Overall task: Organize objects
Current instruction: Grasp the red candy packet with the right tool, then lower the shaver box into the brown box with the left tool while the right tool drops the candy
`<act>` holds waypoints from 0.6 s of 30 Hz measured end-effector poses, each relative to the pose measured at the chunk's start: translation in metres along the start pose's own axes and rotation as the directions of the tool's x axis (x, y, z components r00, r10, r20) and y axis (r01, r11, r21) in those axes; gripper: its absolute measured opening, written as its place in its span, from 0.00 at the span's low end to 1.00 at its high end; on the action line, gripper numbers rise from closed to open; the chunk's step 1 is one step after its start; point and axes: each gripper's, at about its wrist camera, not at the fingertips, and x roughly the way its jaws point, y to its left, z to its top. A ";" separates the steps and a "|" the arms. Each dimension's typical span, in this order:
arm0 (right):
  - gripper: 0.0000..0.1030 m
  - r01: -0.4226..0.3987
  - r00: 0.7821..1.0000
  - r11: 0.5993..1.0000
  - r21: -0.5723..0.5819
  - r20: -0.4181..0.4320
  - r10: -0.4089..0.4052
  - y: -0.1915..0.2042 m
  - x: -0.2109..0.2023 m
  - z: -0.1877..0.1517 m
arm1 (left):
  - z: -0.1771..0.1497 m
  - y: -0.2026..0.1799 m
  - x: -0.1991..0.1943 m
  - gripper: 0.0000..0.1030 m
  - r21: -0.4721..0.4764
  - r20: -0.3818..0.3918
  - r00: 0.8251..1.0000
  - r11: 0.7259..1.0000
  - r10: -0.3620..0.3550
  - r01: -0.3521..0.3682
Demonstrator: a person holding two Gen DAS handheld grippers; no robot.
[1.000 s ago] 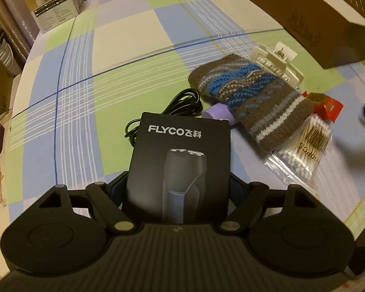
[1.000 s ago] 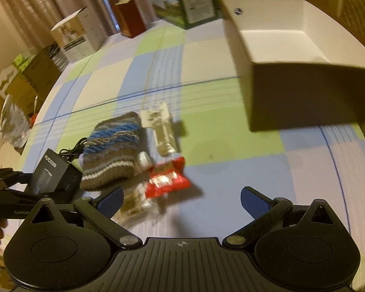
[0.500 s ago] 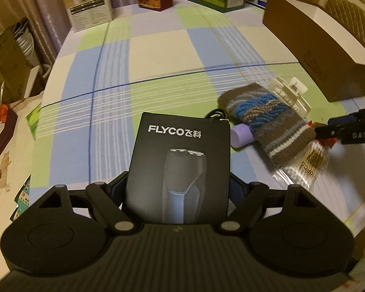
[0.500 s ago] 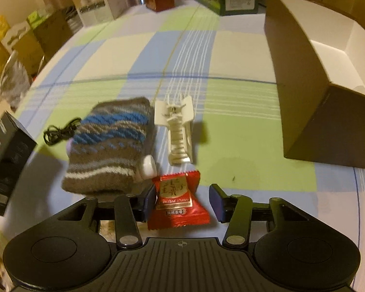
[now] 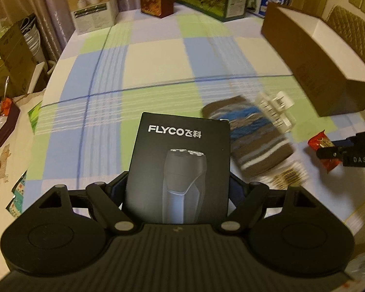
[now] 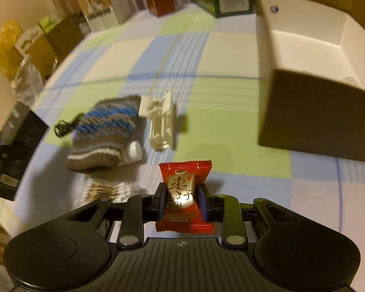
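Note:
My left gripper (image 5: 177, 182) is shut on a black FLYCO shaver box (image 5: 180, 168) and holds it above the checked tablecloth. My right gripper (image 6: 181, 200) is shut on a red candy packet (image 6: 185, 194), lifted off the cloth; it also shows at the right of the left wrist view (image 5: 324, 150). A striped knit sock (image 6: 104, 133), a cream hair claw (image 6: 161, 124), a white-capped small bottle (image 6: 133, 152), a bag of cotton swabs (image 6: 107, 191) and a black cable (image 6: 65, 127) lie on the cloth. An open cardboard box (image 6: 311, 112) stands to the right.
Several cartons (image 5: 95, 4) stand along the far edge of the table. More boxes and bags (image 6: 24, 56) crowd the floor beyond the left edge. The cardboard box also shows at the right of the left wrist view (image 5: 316, 65).
My right gripper closed on the red candy packet and lifted it off the cloth. My left gripper rose and drew back with the shaver box.

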 end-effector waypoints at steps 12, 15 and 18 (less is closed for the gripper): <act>0.24 -0.066 0.983 0.995 0.072 0.175 0.053 -0.066 -0.093 0.017 | 0.061 -0.106 -0.014 0.76 0.066 0.088 0.990 0.993 -0.108 0.102; 0.23 -0.063 0.975 0.993 0.095 0.217 0.041 -0.086 -0.108 0.026 | 0.080 -0.133 -0.014 0.76 0.092 0.109 0.983 0.987 -0.144 0.135; 0.23 -0.056 0.969 0.992 0.115 0.247 0.026 -0.108 -0.120 0.035 | 0.100 -0.160 -0.013 0.76 0.118 0.131 0.975 0.979 -0.179 0.164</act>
